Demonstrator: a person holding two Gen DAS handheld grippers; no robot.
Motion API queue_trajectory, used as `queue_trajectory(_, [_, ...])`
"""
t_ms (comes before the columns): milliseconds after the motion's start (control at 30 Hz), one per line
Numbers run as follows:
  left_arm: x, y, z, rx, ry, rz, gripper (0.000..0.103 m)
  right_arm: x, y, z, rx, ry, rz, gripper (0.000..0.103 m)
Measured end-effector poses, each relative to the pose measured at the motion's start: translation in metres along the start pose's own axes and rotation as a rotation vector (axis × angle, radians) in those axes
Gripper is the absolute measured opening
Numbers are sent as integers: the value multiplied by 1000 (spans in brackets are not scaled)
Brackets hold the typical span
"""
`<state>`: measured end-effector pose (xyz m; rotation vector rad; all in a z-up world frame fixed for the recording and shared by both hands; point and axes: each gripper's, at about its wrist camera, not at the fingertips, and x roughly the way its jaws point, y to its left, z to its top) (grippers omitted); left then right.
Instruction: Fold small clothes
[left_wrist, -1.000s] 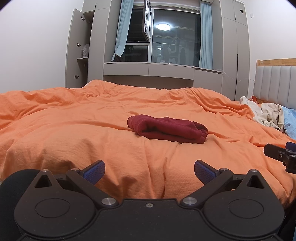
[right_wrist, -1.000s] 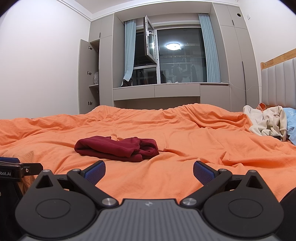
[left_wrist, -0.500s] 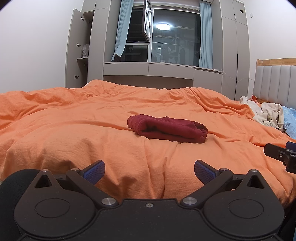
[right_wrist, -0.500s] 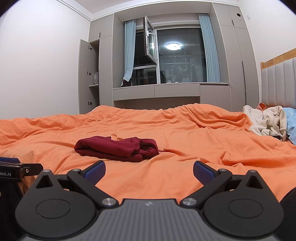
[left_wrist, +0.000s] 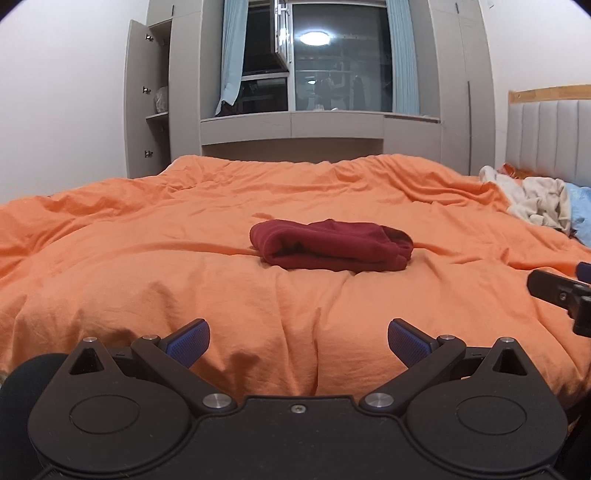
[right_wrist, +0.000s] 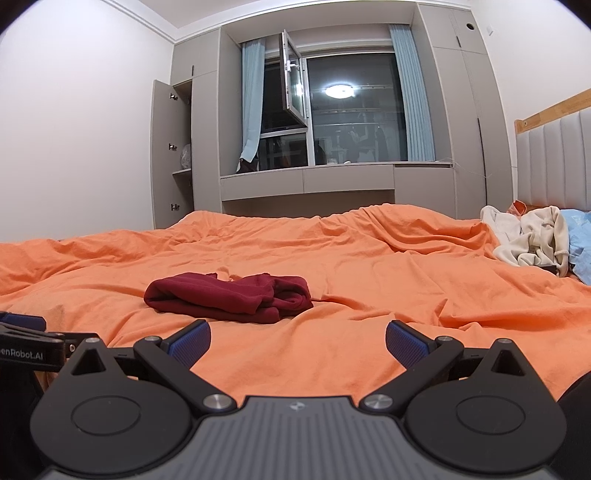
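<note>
Covering the bed, orange duvet (left_wrist: 184, 266), maroon garment (left_wrist: 332, 249), grey wardrobes (right_wrist: 192, 147)

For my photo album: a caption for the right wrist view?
Open right gripper facing a folded maroon garment on an orange duvet.

Soft cloth on the bed, hard matt plastic up close.
The dark red garment (left_wrist: 332, 245) looks like thick, matt knit cloth on a wrinkled orange cotton-like cover (left_wrist: 147, 258). The left gripper (left_wrist: 298, 341) is matt black plastic with shiny metal pins and ribbed blue pads (left_wrist: 188, 339).
</note>
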<state>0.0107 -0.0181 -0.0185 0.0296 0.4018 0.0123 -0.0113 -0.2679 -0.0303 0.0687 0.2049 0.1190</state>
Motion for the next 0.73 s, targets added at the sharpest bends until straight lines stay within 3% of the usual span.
queue_trajectory(267, [7,3,12,-42,12,-50,102,2,-19,1,59,3,-38,103])
queue_trajectory(733, [21,0,15,-26,53,-63,102,10,-40,-3,95,58,-72,103])
